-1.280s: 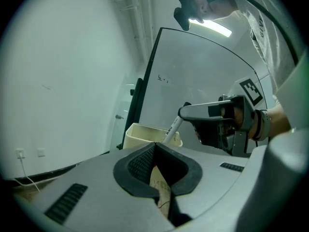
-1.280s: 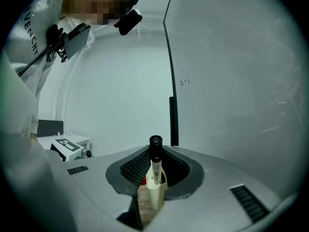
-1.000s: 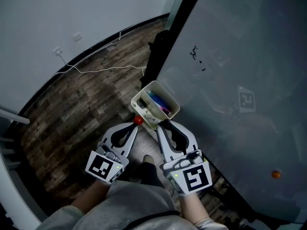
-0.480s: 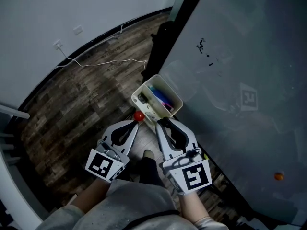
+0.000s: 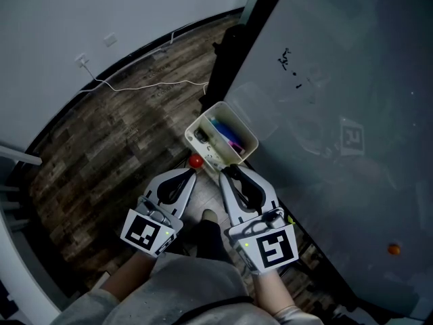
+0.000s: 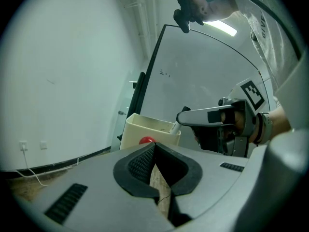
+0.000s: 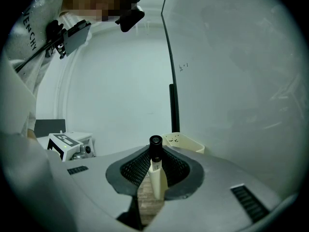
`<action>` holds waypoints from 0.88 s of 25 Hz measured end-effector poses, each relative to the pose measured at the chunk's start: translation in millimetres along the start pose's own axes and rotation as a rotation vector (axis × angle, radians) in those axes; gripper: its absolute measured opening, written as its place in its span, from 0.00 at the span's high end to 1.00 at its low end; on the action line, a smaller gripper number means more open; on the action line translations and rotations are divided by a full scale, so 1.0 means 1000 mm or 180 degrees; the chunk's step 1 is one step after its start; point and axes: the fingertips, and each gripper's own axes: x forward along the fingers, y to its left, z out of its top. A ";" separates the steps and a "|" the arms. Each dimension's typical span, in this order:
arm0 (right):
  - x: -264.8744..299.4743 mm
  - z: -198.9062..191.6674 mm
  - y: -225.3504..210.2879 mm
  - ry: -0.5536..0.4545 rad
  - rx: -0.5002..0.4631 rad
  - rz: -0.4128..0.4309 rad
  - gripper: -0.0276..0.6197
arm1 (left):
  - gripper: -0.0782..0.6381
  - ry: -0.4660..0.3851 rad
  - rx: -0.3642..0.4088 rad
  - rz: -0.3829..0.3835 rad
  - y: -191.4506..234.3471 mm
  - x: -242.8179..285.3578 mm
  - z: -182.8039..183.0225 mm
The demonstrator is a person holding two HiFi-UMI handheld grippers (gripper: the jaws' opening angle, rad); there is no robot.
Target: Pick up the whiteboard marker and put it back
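A whiteboard marker (image 7: 155, 170), white body with a black cap, stands upright between the jaws of my right gripper (image 7: 155, 152), which is shut on it. In the head view my right gripper (image 5: 233, 176) sits just below a cream bin (image 5: 247, 138) fixed at the whiteboard's lower edge. Blue and magenta markers (image 5: 225, 139) lie in the bin. My left gripper (image 5: 181, 179) is beside it on the left, shut with nothing between its jaws. A red round thing (image 5: 195, 160) sits at the bin's near corner, just ahead of the left gripper (image 6: 153, 148).
The grey whiteboard (image 5: 338, 100) fills the right side and bears small black marks (image 5: 287, 58) and an orange magnet (image 5: 390, 249). Its black stand (image 5: 226, 53) rises behind the bin. A white cable (image 5: 135, 87) lies on the wooden floor (image 5: 115, 147) near the wall.
Both grippers keep their pose below the bin. The head view has drifted a little, so the bin sits slightly higher in it.
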 end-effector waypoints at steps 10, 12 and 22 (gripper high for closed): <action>-0.004 -0.002 0.002 0.0007 -0.0046 0.0034 0.83 | 0.87 0.0014 -0.0013 -0.0018 -0.004 0.001 -0.003; -0.004 -0.003 0.002 0.0003 -0.0039 0.0037 0.83 | 0.87 0.0015 -0.0013 -0.0029 -0.005 0.002 -0.003; -0.009 0.001 0.004 -0.0031 -0.0065 0.0062 0.83 | 0.87 0.0013 0.0020 -0.0096 -0.009 0.004 0.000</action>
